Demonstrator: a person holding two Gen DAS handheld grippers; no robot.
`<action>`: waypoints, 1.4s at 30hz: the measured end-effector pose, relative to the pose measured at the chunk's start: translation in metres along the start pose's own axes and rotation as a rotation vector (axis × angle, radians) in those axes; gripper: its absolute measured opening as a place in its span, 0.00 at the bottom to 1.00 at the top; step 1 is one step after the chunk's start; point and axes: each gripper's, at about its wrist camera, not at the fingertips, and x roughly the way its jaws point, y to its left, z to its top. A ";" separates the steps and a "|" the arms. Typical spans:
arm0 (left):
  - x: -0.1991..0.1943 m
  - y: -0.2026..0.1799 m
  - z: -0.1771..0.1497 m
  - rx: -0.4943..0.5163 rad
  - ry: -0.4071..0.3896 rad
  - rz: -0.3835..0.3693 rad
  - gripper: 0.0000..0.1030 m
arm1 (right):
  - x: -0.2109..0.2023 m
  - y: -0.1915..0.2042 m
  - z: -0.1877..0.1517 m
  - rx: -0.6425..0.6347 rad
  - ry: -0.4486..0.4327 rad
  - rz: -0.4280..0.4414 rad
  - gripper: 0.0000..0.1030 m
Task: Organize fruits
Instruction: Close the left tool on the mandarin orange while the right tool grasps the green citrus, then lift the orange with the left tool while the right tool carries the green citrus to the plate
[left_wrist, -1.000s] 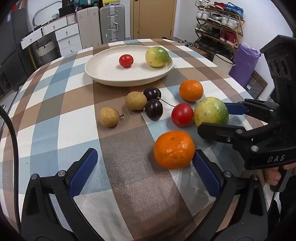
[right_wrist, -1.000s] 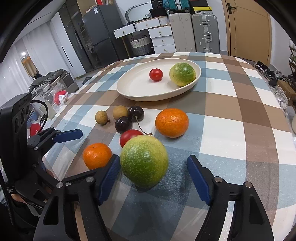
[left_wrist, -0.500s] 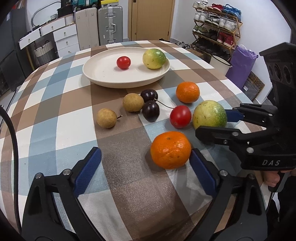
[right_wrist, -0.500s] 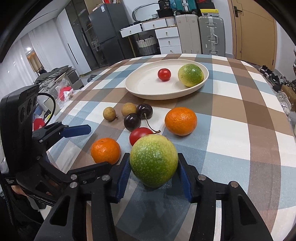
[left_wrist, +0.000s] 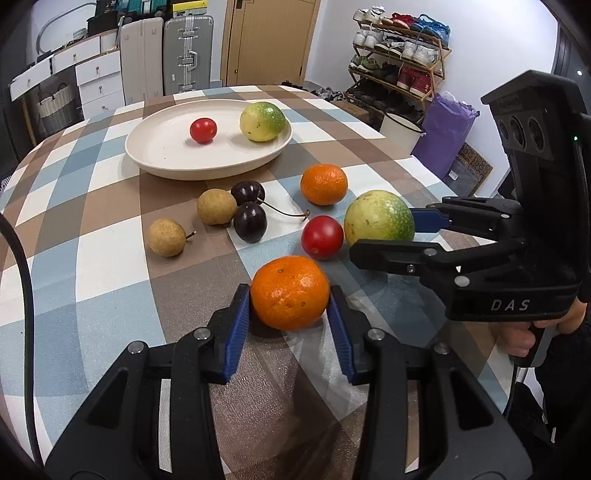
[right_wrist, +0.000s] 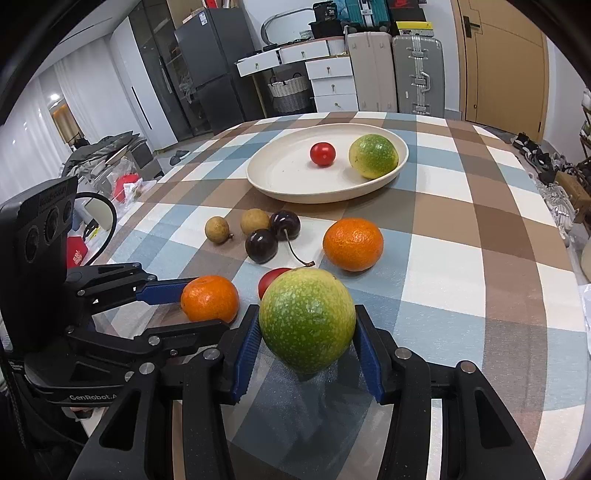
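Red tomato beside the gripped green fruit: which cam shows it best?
Left wrist: the round red tomato on the cloth shows whole. Right wrist shows only a red sliver behind the green-yellow fruit.

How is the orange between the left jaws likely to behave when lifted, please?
The orange is round, so it may roll if released on the flat table. Its dimpled peel probably grips well. The left gripper pads touch both sides, so it should lift steadily.

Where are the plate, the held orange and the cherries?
plate (left_wrist: 166, 155), left wrist view, bare inner floor.
held orange (left_wrist: 290, 292), left wrist view, front peel.
cherries (right_wrist: 261, 245), right wrist view, nearer cherry's skin.
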 end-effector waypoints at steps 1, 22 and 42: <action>-0.001 0.001 0.000 -0.002 -0.003 0.000 0.37 | -0.001 0.000 0.000 0.000 -0.002 -0.002 0.48; -0.032 0.019 0.009 -0.087 -0.140 0.065 0.37 | -0.024 -0.006 0.012 0.004 -0.081 -0.003 0.48; -0.038 0.043 0.062 -0.127 -0.236 0.170 0.37 | -0.029 -0.023 0.051 -0.007 -0.157 0.025 0.48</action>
